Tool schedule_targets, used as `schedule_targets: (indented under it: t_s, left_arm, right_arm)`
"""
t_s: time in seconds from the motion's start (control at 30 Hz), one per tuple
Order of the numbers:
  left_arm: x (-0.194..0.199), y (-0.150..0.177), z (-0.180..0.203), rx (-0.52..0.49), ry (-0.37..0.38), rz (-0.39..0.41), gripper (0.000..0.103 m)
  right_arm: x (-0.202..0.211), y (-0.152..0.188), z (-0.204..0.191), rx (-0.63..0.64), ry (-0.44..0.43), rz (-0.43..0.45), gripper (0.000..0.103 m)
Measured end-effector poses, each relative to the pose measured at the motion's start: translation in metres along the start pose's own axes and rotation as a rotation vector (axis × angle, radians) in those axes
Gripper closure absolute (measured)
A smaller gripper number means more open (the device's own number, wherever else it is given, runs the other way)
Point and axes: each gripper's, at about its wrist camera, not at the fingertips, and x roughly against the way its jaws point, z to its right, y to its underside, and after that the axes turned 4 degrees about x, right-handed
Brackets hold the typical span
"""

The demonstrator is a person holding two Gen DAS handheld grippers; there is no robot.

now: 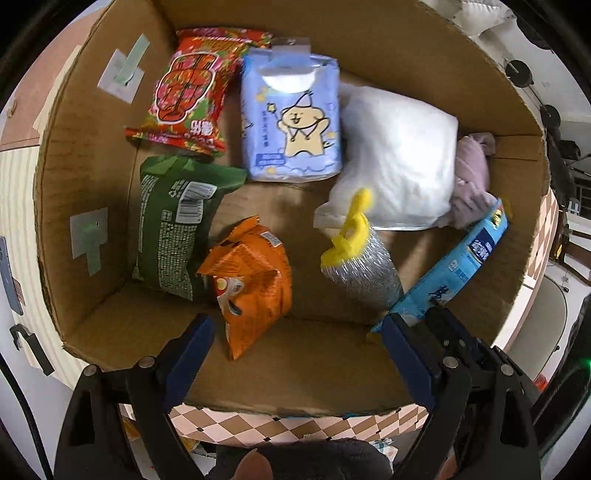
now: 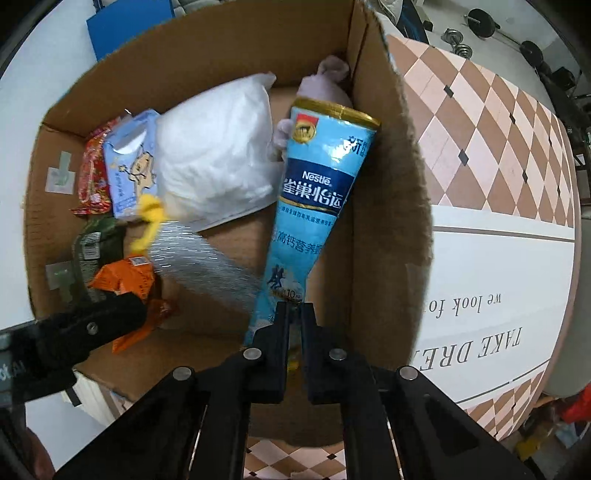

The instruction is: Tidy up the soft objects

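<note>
A cardboard box (image 1: 92, 206) holds several soft packs: a red snack bag (image 1: 184, 96), a blue tissue pack (image 1: 291, 114), a white pouch (image 1: 402, 155), a green bag (image 1: 173, 229), an orange bag (image 1: 251, 280) and a pink cloth (image 1: 472, 173). A silver bag with a yellow clip (image 1: 360, 258) is blurred in mid-air over the box floor. My left gripper (image 1: 299, 354) is open and empty above the box's near wall. My right gripper (image 2: 294, 314) is shut on the bottom end of a blue Nestle pouch (image 2: 317, 192), which leans against the box's right wall (image 2: 384, 221).
The box stands on a table with a brown and pink diamond-pattern cloth (image 2: 480, 147) bearing printed text. Dumbbells (image 2: 458, 40) and dark gear lie beyond the table's far edge. A blue board (image 2: 129, 26) stands behind the box.
</note>
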Motion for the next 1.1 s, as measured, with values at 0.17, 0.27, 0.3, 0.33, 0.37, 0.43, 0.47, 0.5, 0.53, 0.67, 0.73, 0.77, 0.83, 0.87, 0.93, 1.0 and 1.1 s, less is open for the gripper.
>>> schedule_targets:
  t_s: [0.17, 0.27, 0.3, 0.33, 0.37, 0.43, 0.47, 0.5, 0.53, 0.67, 0.73, 0.77, 0.83, 0.87, 0.93, 1.0, 1.1]
  left_arm:
    - [-0.004, 0.000, -0.005, -0.009, -0.016, 0.005, 0.010]
    - [0.001, 0.006, -0.006, -0.044, -0.048, 0.037, 0.010]
    - [0.002, 0.009, -0.009, -0.056, -0.062, 0.053, 0.010]
    - [0.008, 0.012, -0.009, -0.067, -0.078, 0.079, 0.010]
    - [0.008, 0.014, -0.011, -0.073, -0.085, 0.096, 0.010]
    - [0.023, 0.020, -0.013, -0.088, -0.102, 0.155, 0.010]
    - [0.032, 0.024, -0.014, -0.093, -0.103, 0.185, 0.010]
    - [0.039, 0.028, -0.015, -0.096, -0.105, 0.209, 0.010]
    - [0.049, 0.034, -0.016, -0.100, -0.113, 0.245, 0.010]
    - [0.078, 0.059, -0.017, -0.113, -0.139, 0.351, 0.002]
    - [0.088, 0.073, -0.020, -0.126, -0.136, 0.388, 0.000]
    - [0.091, 0.078, -0.019, -0.127, -0.136, 0.401, 0.000]
    - [0.097, 0.089, -0.022, -0.131, -0.139, 0.425, 0.000]
    - [0.099, 0.090, -0.022, -0.128, -0.140, 0.431, 0.000]
    - [0.098, 0.098, -0.026, -0.123, -0.143, 0.448, 0.000]
    - [0.104, 0.111, -0.026, -0.117, -0.134, 0.462, 0.000]
    - [0.119, 0.136, -0.024, -0.124, -0.137, 0.514, 0.000]
  right_arm:
    - [-0.016, -0.003, 0.002, 0.013, 0.024, -0.028, 0.097]
    - [-0.019, -0.003, 0.003, 0.007, -0.015, -0.026, 0.094]
    - [-0.017, -0.003, 0.003, 0.007, -0.024, -0.019, 0.091]
    - [-0.013, -0.003, 0.005, 0.007, -0.028, -0.006, 0.085]
    - [-0.006, -0.001, 0.005, 0.016, -0.025, 0.013, 0.074]
    - [0.012, 0.002, 0.005, 0.042, -0.013, 0.049, 0.055]
    - [0.021, 0.004, 0.002, 0.063, -0.001, 0.070, 0.045]
    - [0.029, 0.007, 0.000, 0.081, 0.014, 0.088, 0.041]
    - [0.034, 0.008, -0.004, 0.095, 0.029, 0.104, 0.037]
    - [0.061, 0.024, -0.012, 0.142, 0.072, 0.145, 0.007]
    - [0.068, 0.031, -0.013, 0.149, 0.062, 0.146, 0.003]
    - [0.071, 0.035, -0.013, 0.151, 0.054, 0.145, 0.001]
    - [0.079, 0.043, -0.014, 0.148, 0.040, 0.151, 0.000]
    - [0.079, 0.047, -0.018, 0.148, 0.043, 0.161, 0.000]
    - [0.085, 0.055, -0.018, 0.144, 0.053, 0.181, 0.000]
    - [0.092, 0.063, -0.016, 0.138, 0.059, 0.206, 0.000]
    - [0.117, 0.079, -0.010, 0.122, 0.074, 0.264, 0.000]
